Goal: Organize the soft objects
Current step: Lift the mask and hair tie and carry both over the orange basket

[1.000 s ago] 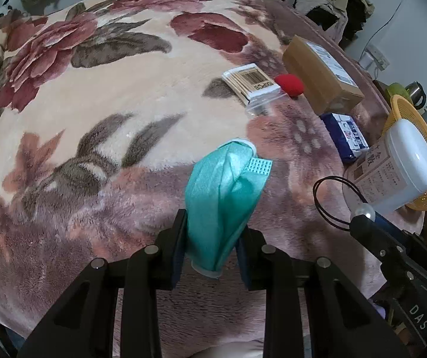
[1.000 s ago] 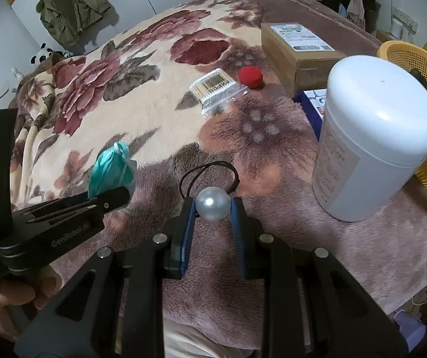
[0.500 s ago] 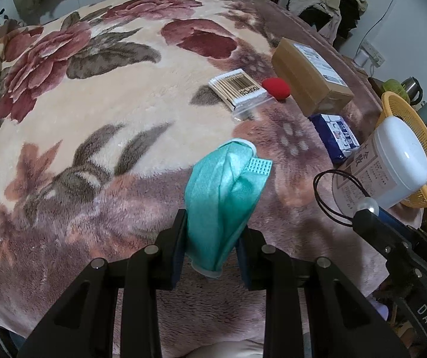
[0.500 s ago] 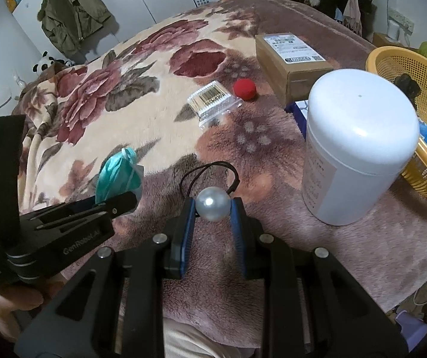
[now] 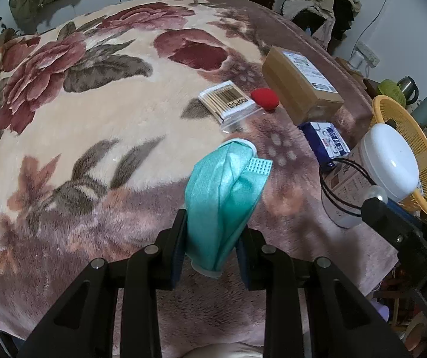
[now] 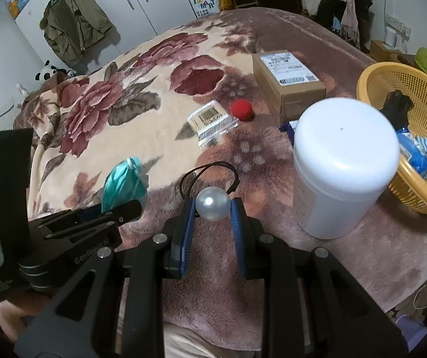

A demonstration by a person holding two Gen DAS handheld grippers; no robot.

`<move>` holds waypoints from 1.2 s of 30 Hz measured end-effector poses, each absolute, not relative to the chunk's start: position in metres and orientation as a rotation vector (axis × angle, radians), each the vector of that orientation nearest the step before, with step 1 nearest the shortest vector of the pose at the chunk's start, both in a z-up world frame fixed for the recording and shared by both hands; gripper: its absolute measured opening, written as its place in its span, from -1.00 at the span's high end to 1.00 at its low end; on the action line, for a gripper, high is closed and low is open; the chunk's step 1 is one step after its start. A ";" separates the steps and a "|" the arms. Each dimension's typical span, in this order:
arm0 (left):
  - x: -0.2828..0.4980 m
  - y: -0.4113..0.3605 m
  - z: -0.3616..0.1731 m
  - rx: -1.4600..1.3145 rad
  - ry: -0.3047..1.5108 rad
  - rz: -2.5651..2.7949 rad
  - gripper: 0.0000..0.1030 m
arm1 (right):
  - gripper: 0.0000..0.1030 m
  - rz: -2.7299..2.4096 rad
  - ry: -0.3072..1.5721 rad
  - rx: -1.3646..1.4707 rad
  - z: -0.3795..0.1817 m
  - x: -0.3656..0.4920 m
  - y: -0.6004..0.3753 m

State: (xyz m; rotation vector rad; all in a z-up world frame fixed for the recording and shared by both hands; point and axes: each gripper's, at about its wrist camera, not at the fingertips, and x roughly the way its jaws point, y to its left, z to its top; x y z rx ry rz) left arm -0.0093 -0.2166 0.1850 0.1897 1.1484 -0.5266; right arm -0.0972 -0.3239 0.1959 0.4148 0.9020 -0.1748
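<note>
On the blanket (image 6: 141,137), the cotton swab box (image 6: 212,120) sits just left of the ball (image 6: 242,109), with the cardboard box (image 6: 288,82) right of it. The jar (image 6: 342,164) stands nearer, basket (image 6: 371,89) beside it on the right.

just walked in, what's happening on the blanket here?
A person holds a two-finger tool in each hand above a floral fleece blanket. The left tool is shut on a crumpled teal face mask. The right tool is shut on a pearl bead with a black elastic hair tie. Both items hang clear of the blanket; the yellow plastic basket sits to the right, behind a white lidded jar.
</note>
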 end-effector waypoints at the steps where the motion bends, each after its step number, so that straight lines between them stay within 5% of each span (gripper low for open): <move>1: -0.009 -0.218 0.186 0.192 1.146 -0.528 0.42 | 0.52 -0.176 0.899 0.414 0.198 -0.097 -0.325; 36: -0.034 -0.333 0.243 0.243 1.060 -0.693 0.42 | 0.52 -0.331 0.787 0.457 0.240 -0.140 -0.419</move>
